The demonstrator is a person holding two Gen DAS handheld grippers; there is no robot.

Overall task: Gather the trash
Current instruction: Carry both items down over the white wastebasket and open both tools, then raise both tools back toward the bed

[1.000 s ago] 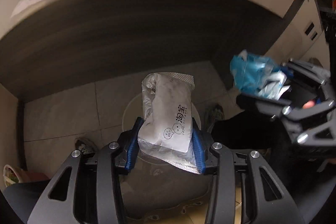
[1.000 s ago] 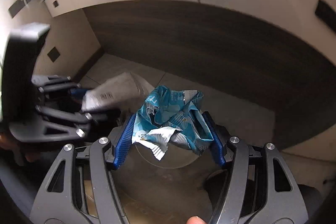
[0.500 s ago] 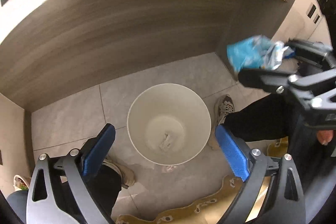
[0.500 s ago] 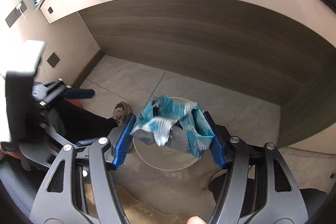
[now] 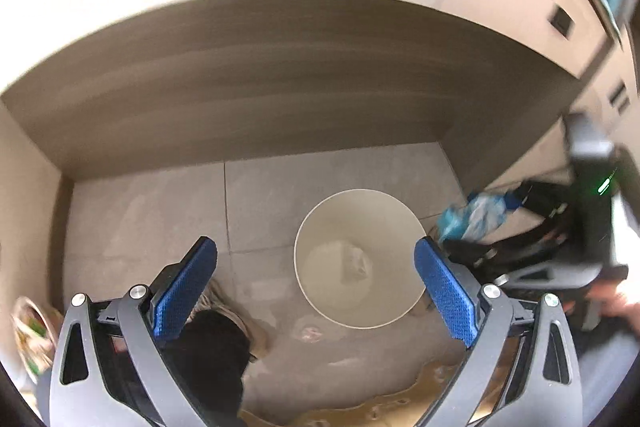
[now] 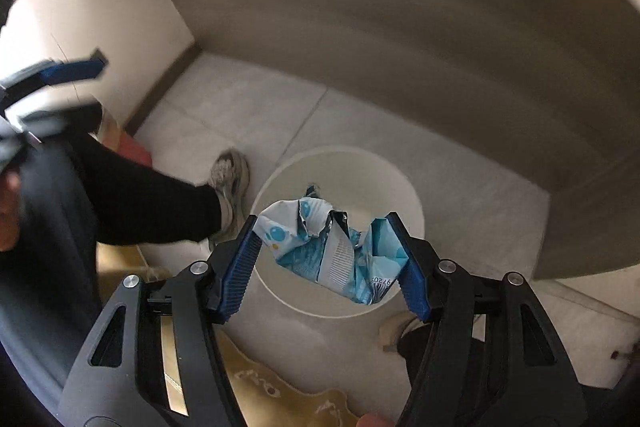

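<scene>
The right gripper holds a crumpled blue-and-white wrapper pinched between its blue fingers, directly above the open mouth of the round white bin standing on the grey tiled floor. The left gripper hangs with its fingers spread wide and nothing between them, off to the left of that bin. At the bin's bottom lies a pale packet, blurred but apparently clear plastic, and a grey sneaker stands just beside the bin's rim.
</scene>
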